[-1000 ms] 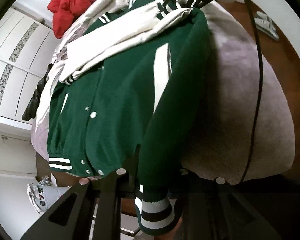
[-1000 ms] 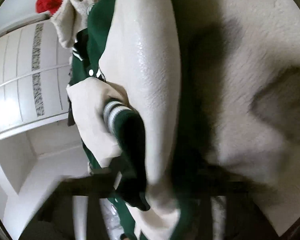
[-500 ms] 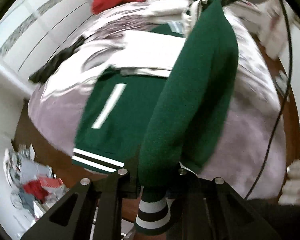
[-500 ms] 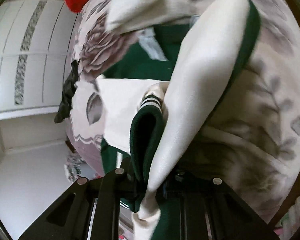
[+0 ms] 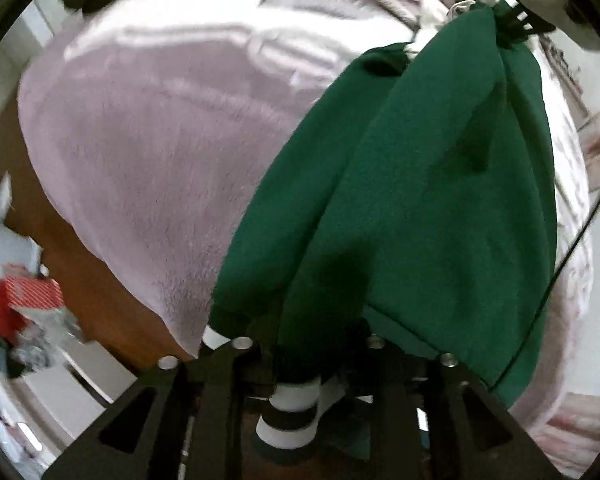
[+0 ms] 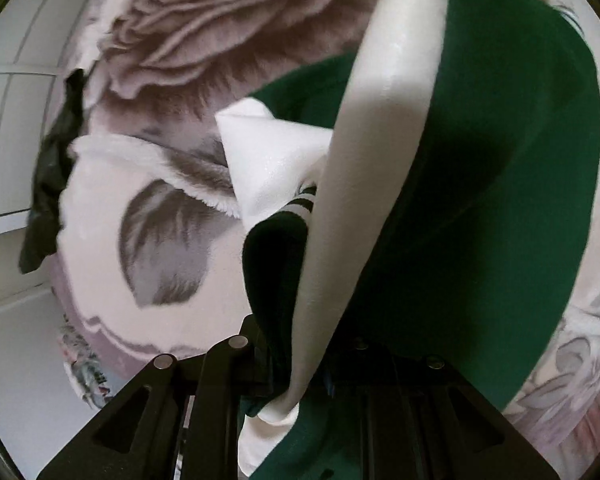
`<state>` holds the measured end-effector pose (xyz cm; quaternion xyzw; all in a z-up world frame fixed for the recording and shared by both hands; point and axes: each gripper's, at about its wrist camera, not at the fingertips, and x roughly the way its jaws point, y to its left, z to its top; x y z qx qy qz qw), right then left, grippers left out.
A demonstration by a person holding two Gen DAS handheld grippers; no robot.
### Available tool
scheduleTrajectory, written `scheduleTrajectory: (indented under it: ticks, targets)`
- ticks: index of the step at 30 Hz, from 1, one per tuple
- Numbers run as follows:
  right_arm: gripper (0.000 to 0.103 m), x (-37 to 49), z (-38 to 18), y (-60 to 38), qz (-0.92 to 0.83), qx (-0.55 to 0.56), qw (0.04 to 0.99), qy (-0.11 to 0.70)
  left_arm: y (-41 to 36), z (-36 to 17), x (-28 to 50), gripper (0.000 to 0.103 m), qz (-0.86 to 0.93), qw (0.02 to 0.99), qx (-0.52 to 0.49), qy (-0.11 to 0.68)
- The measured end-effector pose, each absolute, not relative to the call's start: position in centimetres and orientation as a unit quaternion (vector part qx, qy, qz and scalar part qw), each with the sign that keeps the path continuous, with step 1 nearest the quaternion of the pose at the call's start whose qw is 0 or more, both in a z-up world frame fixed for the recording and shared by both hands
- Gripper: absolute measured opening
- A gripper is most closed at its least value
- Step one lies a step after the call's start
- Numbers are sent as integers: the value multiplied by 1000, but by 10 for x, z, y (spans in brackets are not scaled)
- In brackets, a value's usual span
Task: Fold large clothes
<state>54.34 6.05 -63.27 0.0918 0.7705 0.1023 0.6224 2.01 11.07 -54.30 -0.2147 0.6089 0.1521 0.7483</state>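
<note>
A green varsity jacket [image 5: 428, 200] with white sleeves and striped ribbing hangs stretched between my two grippers above the bed. My left gripper [image 5: 306, 346] is shut on its hem beside a striped cuff [image 5: 290, 416]. My right gripper [image 6: 300, 344] is shut on the jacket's [image 6: 480, 216] other end, where a white sleeve [image 6: 380, 152] and a striped cuff [image 6: 304, 204] bunch together. The right gripper also shows at the top right of the left wrist view [image 5: 496, 12].
A pale pink plush blanket [image 5: 160, 152] with large grey flower prints [image 6: 164, 248] covers the bed. A dark garment [image 6: 52, 184] lies at its far edge. White wardrobe doors [image 6: 8, 140] stand beyond. Brown floor [image 5: 88, 280] with red and white clutter [image 5: 24, 300] lies to the left.
Both grippers have lifted and swung the jacket over. The buttoned front and the white sleeve that lay on the bed have left the left wrist view; only plain green shows.
</note>
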Motion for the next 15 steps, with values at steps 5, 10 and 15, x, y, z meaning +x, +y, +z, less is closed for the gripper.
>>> scheduleTrajectory:
  ticks: [5, 10, 15]
  targets:
    - [59, 543, -619, 61, 187, 172, 573, 780, 140, -543, -16, 48, 162, 727, -249, 619]
    - [61, 510, -579, 48, 284, 178, 556, 761, 175, -535, -60, 48, 194, 704, -294, 617]
    - [61, 443, -569, 4, 279, 111, 581, 756, 186, -528, -60, 50, 145, 705, -388, 575]
